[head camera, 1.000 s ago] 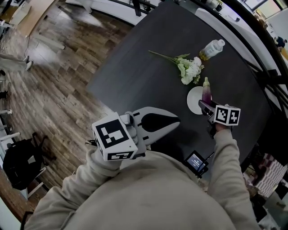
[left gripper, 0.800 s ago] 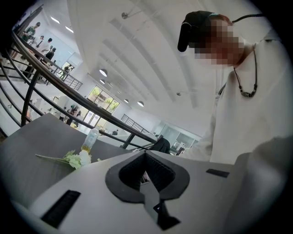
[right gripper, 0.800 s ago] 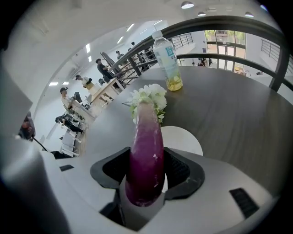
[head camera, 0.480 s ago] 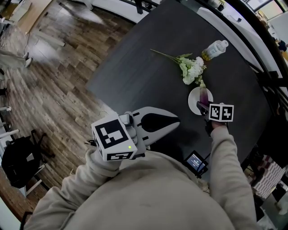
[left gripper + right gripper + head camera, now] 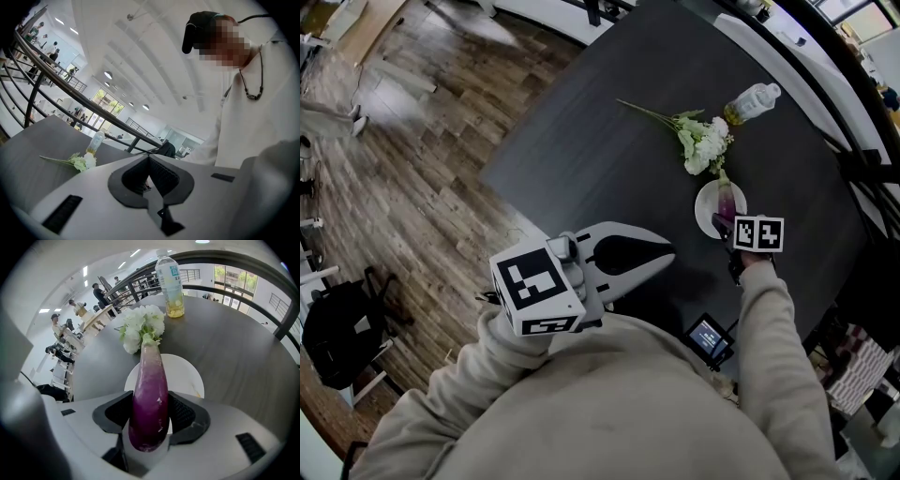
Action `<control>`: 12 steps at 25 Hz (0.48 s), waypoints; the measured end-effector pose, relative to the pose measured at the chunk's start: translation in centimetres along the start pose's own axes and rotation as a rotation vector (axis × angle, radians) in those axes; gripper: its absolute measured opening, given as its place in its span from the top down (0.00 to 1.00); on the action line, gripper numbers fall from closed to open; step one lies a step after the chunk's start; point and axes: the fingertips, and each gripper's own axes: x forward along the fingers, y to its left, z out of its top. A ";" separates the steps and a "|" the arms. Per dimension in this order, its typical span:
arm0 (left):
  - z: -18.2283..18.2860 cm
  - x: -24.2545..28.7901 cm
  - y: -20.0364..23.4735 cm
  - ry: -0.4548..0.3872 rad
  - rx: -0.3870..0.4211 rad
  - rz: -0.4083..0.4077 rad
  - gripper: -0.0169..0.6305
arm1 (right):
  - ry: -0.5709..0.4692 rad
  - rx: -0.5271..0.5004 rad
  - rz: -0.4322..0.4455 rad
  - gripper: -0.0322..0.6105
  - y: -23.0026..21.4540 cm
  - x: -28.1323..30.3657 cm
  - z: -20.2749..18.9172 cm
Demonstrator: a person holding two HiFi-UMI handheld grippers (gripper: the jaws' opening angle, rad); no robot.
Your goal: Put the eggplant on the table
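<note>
A purple eggplant (image 5: pixel 150 399) with a pale green tip sits between the pads of my right gripper (image 5: pixel 151 414), which is shut on it. In the head view the eggplant (image 5: pixel 727 199) lies low over a small white plate (image 5: pixel 707 204) on the dark round table (image 5: pixel 600 141). My right gripper (image 5: pixel 724 225) points steeply down at that plate (image 5: pixel 187 376). Whether the eggplant touches the plate I cannot tell. My left gripper (image 5: pixel 661 255) is held close to the person's chest, shut with nothing in it; it points nearly level in the left gripper view (image 5: pixel 149 159).
White flowers (image 5: pixel 703 145) lie just beyond the plate, and a plastic bottle (image 5: pixel 750 101) lies behind them. A small screen device (image 5: pixel 709 337) sits at the table's near edge. Wooden floor and a black bag (image 5: pixel 342 337) are to the left.
My right gripper has sunk with the eggplant and tipped it from upright down over the white plate. The left gripper has stayed still.
</note>
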 end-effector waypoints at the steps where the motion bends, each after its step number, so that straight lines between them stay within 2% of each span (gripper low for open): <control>1: -0.1 0.0 0.0 0.001 -0.001 0.000 0.96 | 0.003 -0.003 0.000 0.59 0.0 0.1 -0.1; 8: -0.2 -0.1 0.0 0.002 -0.003 0.003 0.96 | 0.028 -0.023 0.018 0.58 0.1 0.2 -0.7; 12: -0.3 0.0 0.0 0.005 -0.001 0.002 0.96 | 0.029 -0.033 0.009 0.52 0.1 0.0 -0.8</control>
